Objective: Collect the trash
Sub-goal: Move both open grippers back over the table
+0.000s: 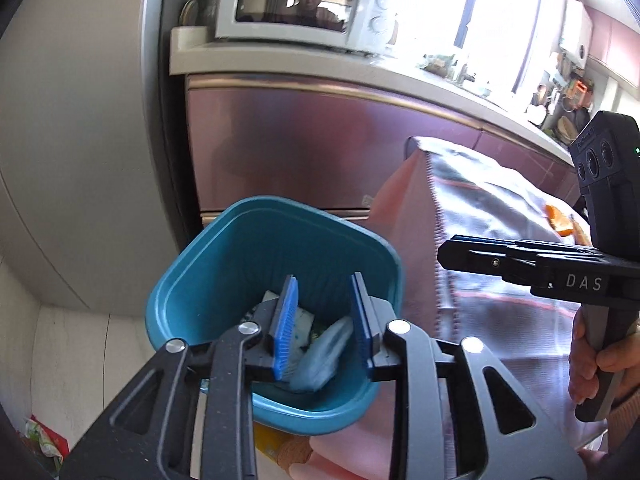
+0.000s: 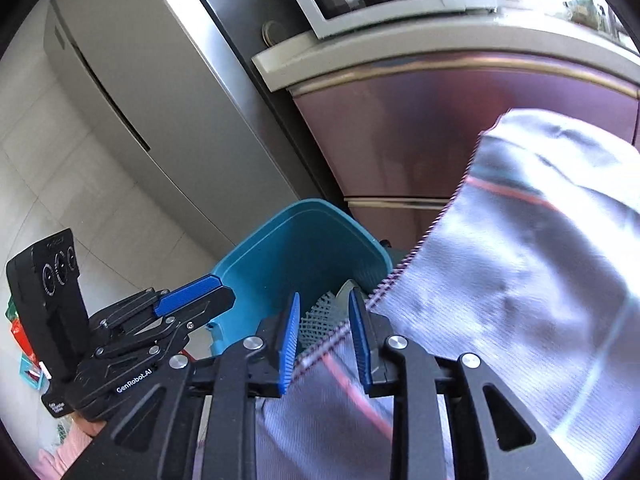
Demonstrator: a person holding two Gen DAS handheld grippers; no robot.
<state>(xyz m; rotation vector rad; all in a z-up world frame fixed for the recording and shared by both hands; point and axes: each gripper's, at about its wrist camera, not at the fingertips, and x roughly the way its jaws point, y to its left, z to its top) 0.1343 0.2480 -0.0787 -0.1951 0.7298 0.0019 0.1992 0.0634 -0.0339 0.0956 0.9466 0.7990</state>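
Left gripper (image 1: 324, 320), blue-padded black two-finger tool, lower centre of left wrist view: jaws parted, nothing clamped, poised over teal plastic square-mouthed bin (image 1: 224, 260). Crumpled pale wrappers and paper trash (image 1: 320, 348) lie in bin bottom. Right gripper (image 2: 324, 340), lower centre of right wrist view: jaws apart, hanging over edge of shiny grey cloth with red stripe (image 2: 520, 280), bin just beyond. White microwave (image 1: 296, 4) at frame top.

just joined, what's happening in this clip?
A person with a handheld gripper in each hand is collecting trash at a teal bin beside a table draped in a shiny cloth. The left gripper hangs over the bin, jaws open, with a blurred pale wad of trash just below them, apparently dropping in. The right gripper hovers open at the table's edge, holding nothing.
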